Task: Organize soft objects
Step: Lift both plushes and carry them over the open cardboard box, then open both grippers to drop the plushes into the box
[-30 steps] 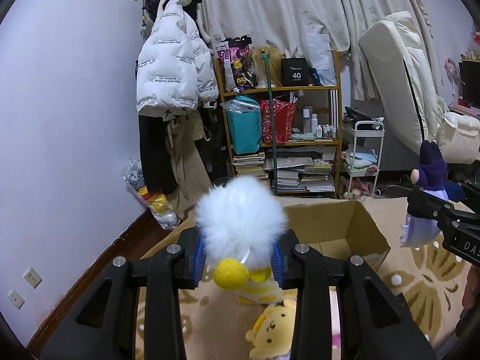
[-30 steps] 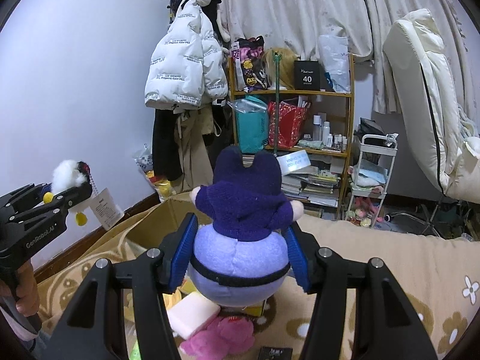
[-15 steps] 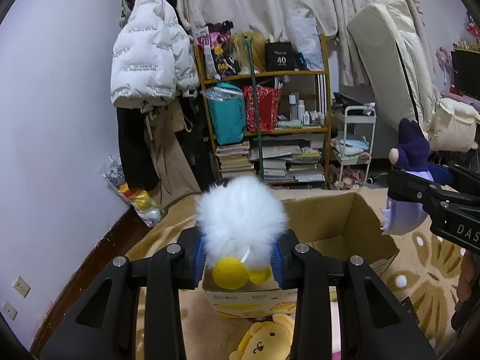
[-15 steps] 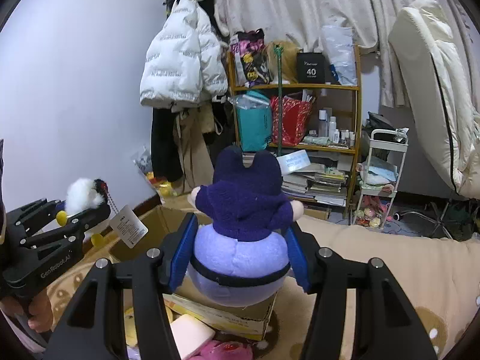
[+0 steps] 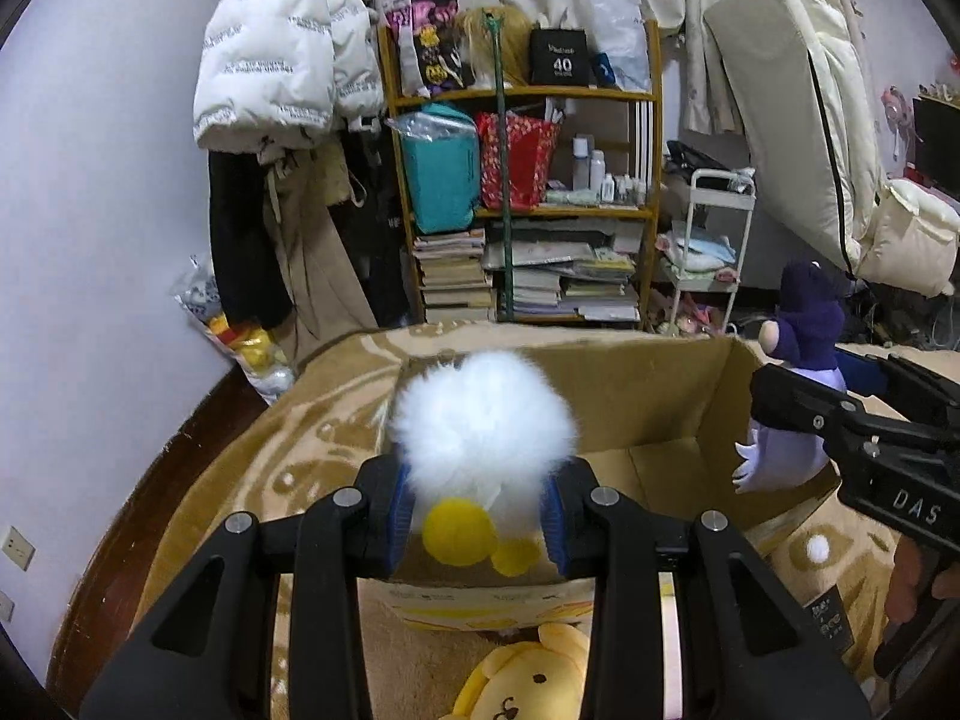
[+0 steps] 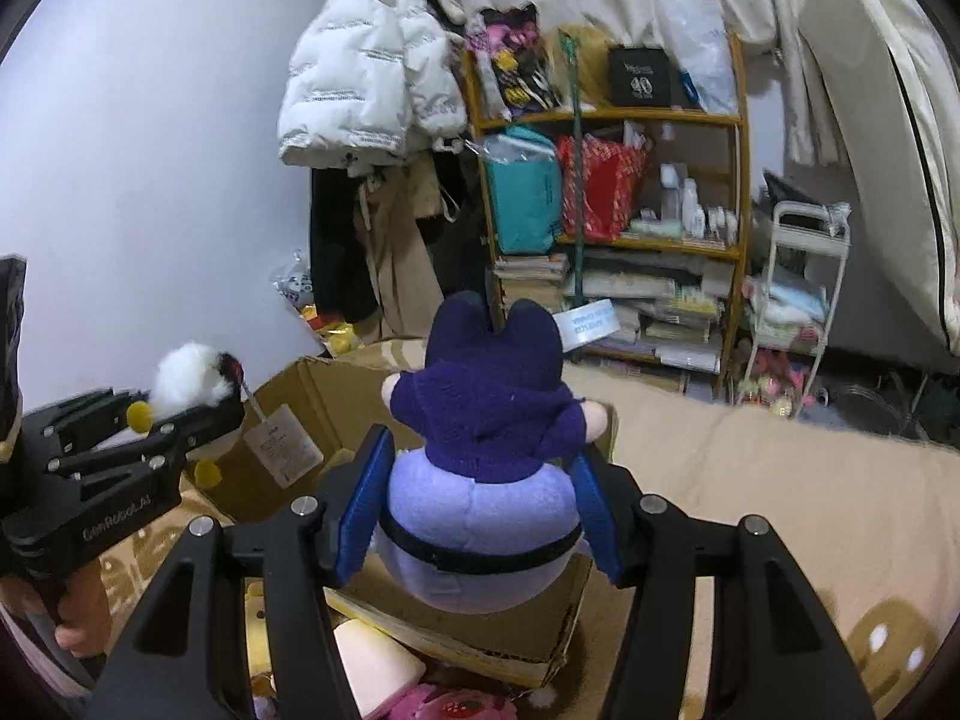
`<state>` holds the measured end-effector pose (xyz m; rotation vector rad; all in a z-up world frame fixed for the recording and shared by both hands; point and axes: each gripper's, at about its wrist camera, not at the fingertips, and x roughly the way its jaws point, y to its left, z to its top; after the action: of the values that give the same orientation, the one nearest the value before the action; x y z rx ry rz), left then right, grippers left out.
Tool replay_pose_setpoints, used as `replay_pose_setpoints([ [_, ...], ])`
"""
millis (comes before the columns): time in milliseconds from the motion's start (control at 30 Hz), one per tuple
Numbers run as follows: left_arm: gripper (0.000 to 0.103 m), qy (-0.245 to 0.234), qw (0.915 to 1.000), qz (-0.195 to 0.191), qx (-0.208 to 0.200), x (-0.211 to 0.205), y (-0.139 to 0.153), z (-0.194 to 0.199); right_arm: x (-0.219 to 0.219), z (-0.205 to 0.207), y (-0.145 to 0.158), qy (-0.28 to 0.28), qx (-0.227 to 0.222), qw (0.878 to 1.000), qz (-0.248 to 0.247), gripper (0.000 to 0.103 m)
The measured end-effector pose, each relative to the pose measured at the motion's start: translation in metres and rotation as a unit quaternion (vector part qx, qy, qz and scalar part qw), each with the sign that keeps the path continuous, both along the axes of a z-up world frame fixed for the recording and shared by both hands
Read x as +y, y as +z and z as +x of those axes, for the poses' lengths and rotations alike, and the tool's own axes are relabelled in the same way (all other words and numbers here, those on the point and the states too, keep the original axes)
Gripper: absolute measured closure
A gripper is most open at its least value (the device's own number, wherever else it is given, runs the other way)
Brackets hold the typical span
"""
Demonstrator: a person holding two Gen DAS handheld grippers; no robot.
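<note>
A fluffy white plush with yellow feet (image 5: 483,426) sits between the blue pads of my left gripper (image 5: 480,498), which is shut on it just above the near edge of an open cardboard box (image 5: 600,354). A paper tag (image 6: 279,447) hangs from this toy. My right gripper (image 6: 477,504) carries a purple plush with a dark blue hood (image 6: 480,480) over the box's right corner (image 6: 480,630). Its jaws are opening, while the pads still touch the toy's sides. From the left wrist view the purple plush (image 5: 798,360) hangs at the box's right wall.
The box stands on a beige patterned rug (image 5: 252,480). A yellow plush (image 5: 528,678), a pink plush (image 6: 444,702) and a white foam block (image 6: 378,666) lie in front of it. Behind are a crowded shelf (image 5: 522,210), a white cart (image 5: 714,240), hanging jackets (image 5: 282,60) and a propped mattress (image 5: 798,108).
Both grippers have come forward and down with their toys. The box has grown larger and now lies right under them. The toys have not shifted between the pads.
</note>
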<state>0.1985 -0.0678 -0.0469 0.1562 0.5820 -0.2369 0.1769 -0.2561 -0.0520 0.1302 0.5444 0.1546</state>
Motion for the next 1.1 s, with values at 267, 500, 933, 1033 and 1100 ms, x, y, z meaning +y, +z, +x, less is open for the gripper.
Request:
replay_pose_setpoints([
  [267, 0.068, 0.007, 0.9999, 0.006, 0.012, 0.002, -0.008, 0.002, 0.005, 0.000, -0.012, 0.013, 0.015, 1.000, -0.002, 0.039],
  [500, 0.058, 0.020, 0.9996, 0.010, 0.016, 0.007, -0.006, -0.004, 0.003, -0.004, -0.013, 0.014, 0.027, 0.999, 0.013, 0.034],
  [933, 0.014, 0.041, 0.9991, -0.007, 0.007, 0.025, 0.020, -0.039, -0.011, -0.029, 0.011, -0.011, 0.014, 0.999, 0.039, 0.002],
  [1033, 0.009, 0.045, 0.9989, -0.012, 0.003, 0.030, 0.027, -0.050, -0.012, -0.042, 0.018, -0.015, 0.003, 0.999, 0.043, 0.000],
  [1100, 0.008, 0.051, 0.9987, -0.012, -0.001, 0.034, 0.031, -0.059, -0.011, -0.048, 0.021, -0.017, 0.003, 0.999, 0.042, 0.000],
])
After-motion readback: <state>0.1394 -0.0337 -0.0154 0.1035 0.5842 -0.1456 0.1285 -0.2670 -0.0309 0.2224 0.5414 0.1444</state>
